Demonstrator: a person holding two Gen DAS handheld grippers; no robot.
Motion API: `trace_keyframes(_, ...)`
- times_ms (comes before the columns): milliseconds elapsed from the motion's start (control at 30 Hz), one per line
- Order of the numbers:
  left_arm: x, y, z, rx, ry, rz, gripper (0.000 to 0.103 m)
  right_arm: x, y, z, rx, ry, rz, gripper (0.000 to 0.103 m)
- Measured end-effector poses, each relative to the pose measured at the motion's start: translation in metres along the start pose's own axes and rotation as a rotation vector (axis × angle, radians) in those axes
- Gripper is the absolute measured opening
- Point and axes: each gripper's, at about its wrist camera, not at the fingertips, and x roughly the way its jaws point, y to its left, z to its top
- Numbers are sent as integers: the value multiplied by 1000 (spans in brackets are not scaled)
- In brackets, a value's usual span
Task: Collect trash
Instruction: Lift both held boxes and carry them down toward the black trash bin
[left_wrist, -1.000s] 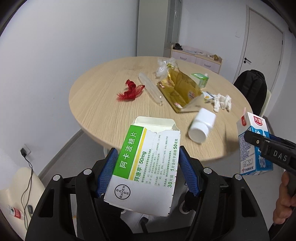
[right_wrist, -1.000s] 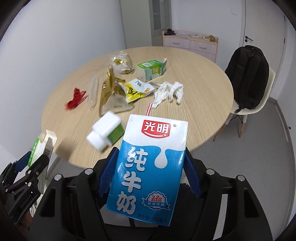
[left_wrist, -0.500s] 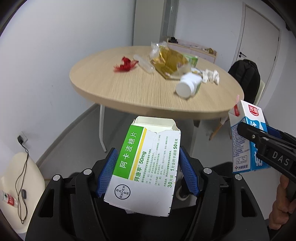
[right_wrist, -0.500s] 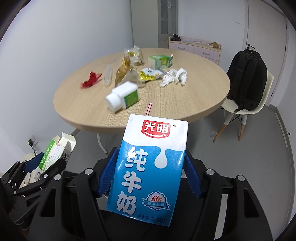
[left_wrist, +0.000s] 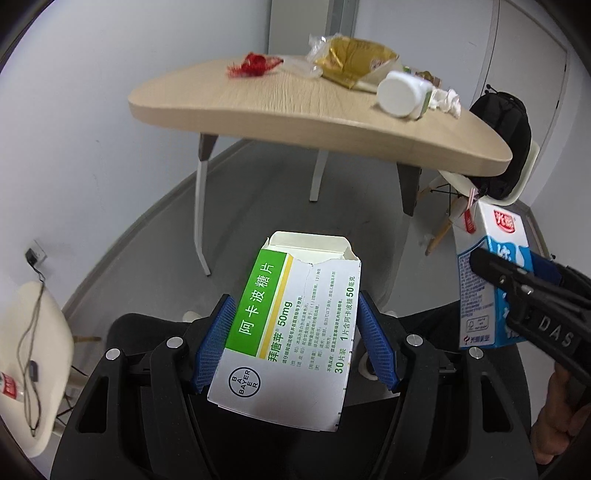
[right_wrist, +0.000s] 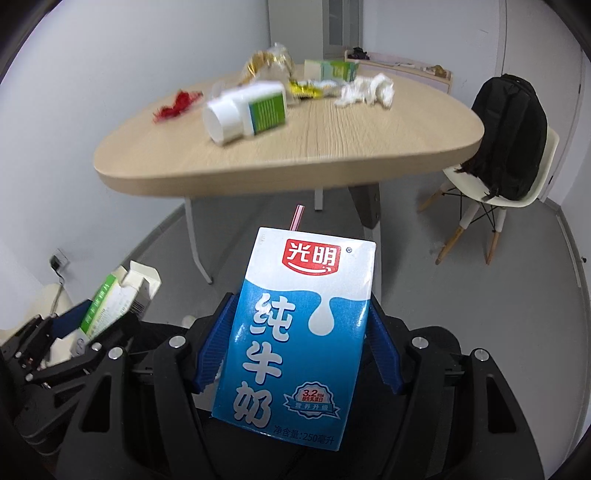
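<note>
— Tongs status?
— Left gripper (left_wrist: 293, 345) clamped my opened white-and-green cardboard medicine box (left_wrist: 291, 325); right gripper (right_wrist: 295, 345) clamped the blue-and-white milk carton (right_wrist: 299, 332).
— Remaining trash?
— On the round wooden table (right_wrist: 332, 155), twelve o'clock.

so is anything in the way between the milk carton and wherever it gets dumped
No bin or bag shows in either view, so that path cannot be judged. The right hand-held gripper is shut on the milk carton, off the table, with grey floor ahead. The left hand-held gripper holds the medicine box.
</note>
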Motion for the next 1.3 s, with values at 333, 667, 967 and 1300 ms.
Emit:
trace_keyframes(333, 67, 14, -4, -19, 37, 0, 65, 74, 4, -15, -8, 75, 25, 65)
trace_keyframes(667, 140, 37, 8, -72, 104, 11, 65, 156, 12, -15, -26, 163, 41, 65)
trace_keyframes(967, 193, 52, 25, -87, 145, 40, 65, 226, 23, -10, -25, 238, 51, 65)
trace_keyframes(1300, 241, 79, 29, -105, 186, 74, 65, 292, 38, -4, -47, 323, 52, 66)
